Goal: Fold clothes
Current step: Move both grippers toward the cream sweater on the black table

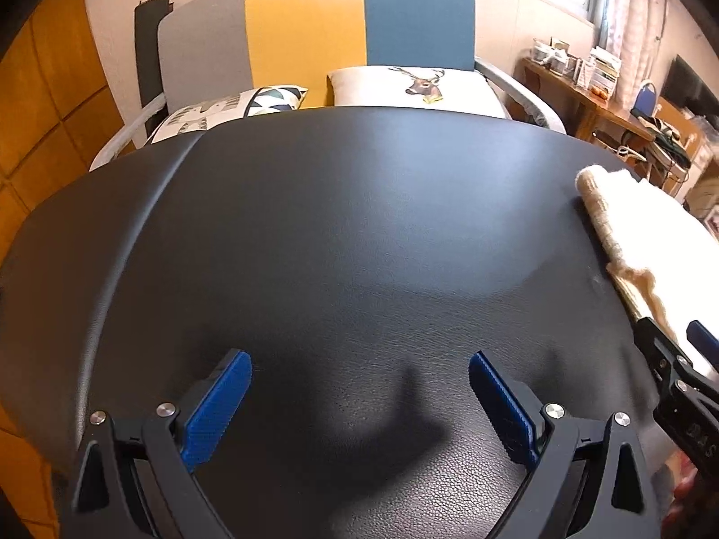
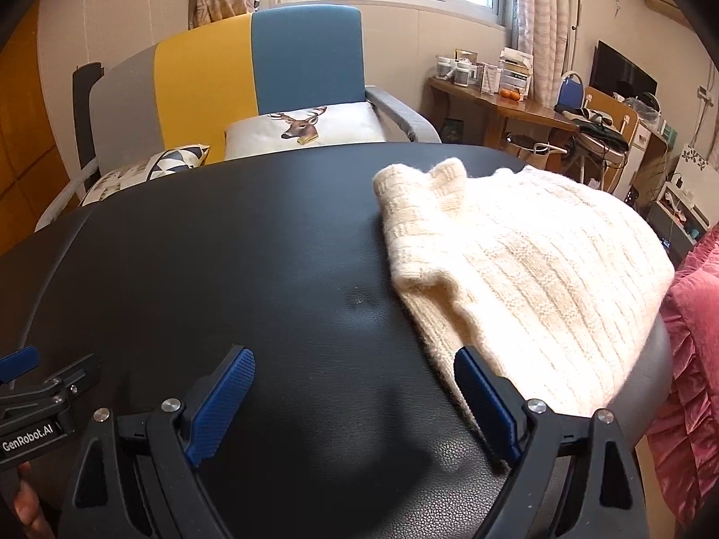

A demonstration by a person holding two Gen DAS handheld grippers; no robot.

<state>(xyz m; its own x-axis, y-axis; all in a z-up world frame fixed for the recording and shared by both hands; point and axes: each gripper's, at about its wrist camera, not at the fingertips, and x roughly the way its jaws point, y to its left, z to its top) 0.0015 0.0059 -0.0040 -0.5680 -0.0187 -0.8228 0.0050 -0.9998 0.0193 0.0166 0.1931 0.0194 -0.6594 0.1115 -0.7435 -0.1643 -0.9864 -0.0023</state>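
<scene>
Grippers poised beside an unfolded cream sweater

Furthest left, the left gripper (image 1: 359,397) hovers over bare black table (image 1: 337,224), its blue-padded jaws spread wide with nothing between them. Ahead, past the table's far edge, stands a sofa (image 2: 251,72) in grey, yellow and blue panels with a deer-print cushion (image 2: 305,128). Moving right, the right gripper (image 2: 355,397) is also wide open and holds nothing; its right finger sits just at the near hem of the cream knitted sweater (image 2: 530,269). The sweater lies bunched on the table's right side, partly draped over the edge, one sleeve or corner folded over at the far left. A pink ruffled fabric (image 2: 692,359) hangs at the far right.

Judgement: folding has not begun. A good start would be pinching the hem with the right gripper, gripping both knit layers, and dragging the garment toward the table's centre to flatten it.
</scene>
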